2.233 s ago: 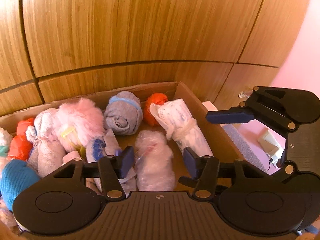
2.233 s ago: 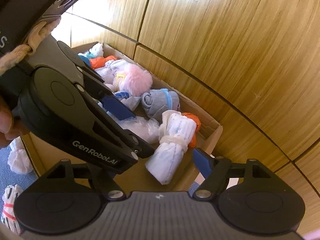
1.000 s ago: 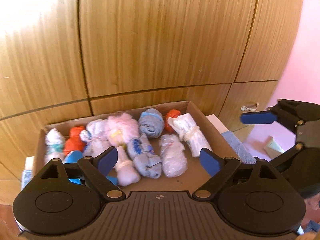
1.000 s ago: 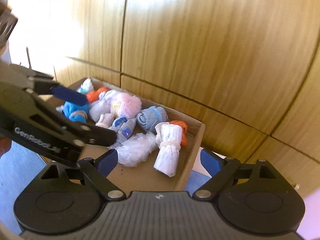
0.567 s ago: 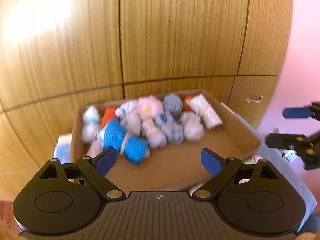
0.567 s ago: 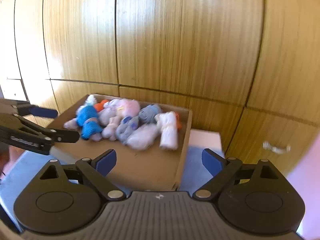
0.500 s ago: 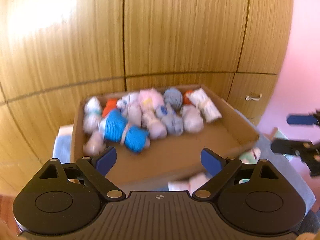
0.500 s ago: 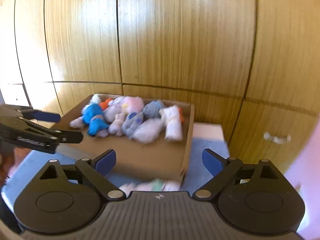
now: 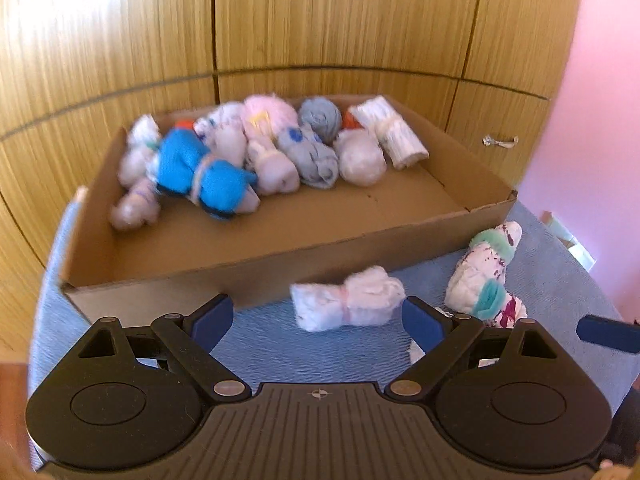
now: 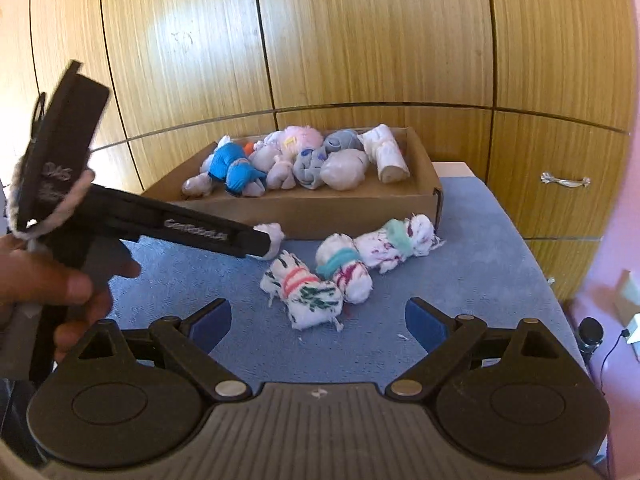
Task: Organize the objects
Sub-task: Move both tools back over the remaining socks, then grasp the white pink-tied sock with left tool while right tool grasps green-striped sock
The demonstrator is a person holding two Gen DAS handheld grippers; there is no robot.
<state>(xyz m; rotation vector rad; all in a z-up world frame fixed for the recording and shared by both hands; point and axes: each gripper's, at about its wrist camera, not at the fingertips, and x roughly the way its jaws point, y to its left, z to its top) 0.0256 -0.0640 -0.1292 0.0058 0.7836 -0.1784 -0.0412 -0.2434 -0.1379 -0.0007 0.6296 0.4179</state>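
Note:
A cardboard box point(image 9: 360, 244) point(image 10: 320, 210) holds several rolled sock bundles, among them a blue one point(image 9: 200, 176) point(image 10: 236, 168). Loose bundles lie on the blue mat in front of it: a white one with a pink band point(image 9: 346, 304), one with teal bands point(image 9: 486, 276) point(image 10: 344, 268), one with a teal band nearer the box point(image 10: 396, 238), and a green-patterned one point(image 10: 306, 288). My left gripper point(image 9: 318, 320) point(image 10: 269, 240) is open just before the white bundle. My right gripper point(image 10: 318, 320) is open and empty, short of the green-patterned bundle.
The blue mat point(image 10: 480, 280) covers a low surface before wooden cabinet doors point(image 10: 360, 40). A metal drawer handle point(image 10: 564, 180) is at the right. A pink wall point(image 9: 600, 120) lies to the right.
Both grippers have pulled back and up out of the box and opened wide. The loose bundles on the mat have come into view, and the left gripper now points at the white one.

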